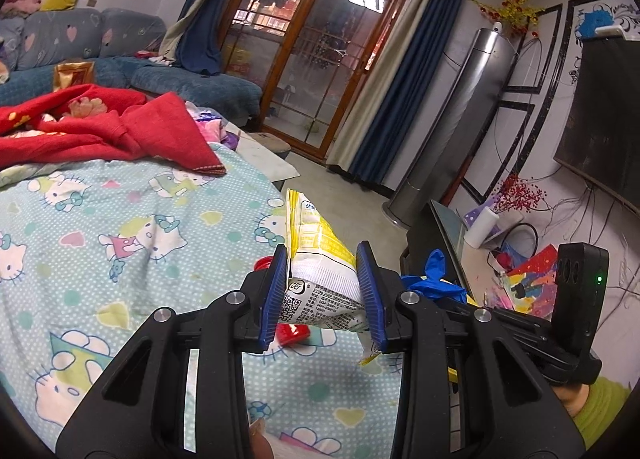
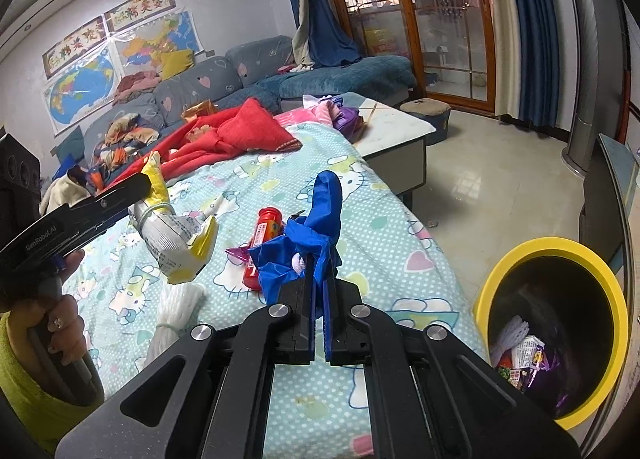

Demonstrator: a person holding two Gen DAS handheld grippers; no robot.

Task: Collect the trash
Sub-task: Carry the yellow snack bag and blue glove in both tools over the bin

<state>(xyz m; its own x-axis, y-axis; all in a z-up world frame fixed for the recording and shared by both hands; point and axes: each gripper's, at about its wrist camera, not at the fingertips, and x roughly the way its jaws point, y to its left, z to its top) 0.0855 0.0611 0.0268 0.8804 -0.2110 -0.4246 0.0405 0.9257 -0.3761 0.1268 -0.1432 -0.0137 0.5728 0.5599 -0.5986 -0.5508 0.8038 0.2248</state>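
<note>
Snack bag (image 1: pixel 320 259): a yellow and white crinkled foil packet, judged light, thin and slippery; it is held lifted clear of the bed, above the bed's right edge. It is best taken across a flattened, creased part, as is done here at its lower printed half.
Blue wrapper (image 2: pixel 308 227): a soft, limp blue plastic scrap, judged almost weightless and easily crushed; a pinch on any bunched fold is judged enough. It is carried above the bed near its right edge.
Left hand-held gripper (image 1: pixel 323 291): the blue pads are set partly apart and are clamped on the snack bag, which fills the gap.
Right hand-held gripper (image 2: pixel 318 299): the fingers are brought fully together, with the blue wrapper pinched between them.
Left on the bed (image 2: pixel 380 219): a red tube (image 2: pixel 262 235), a small purple wrapper (image 2: pixel 239 252) and a white foam net (image 2: pixel 176 311) are seen lying on the cartoon-print sheet.
Bin (image 2: pixel 520 259): a yellow-rimmed bin is standing on the floor beside the bed's right edge, with trash already inside.
</note>
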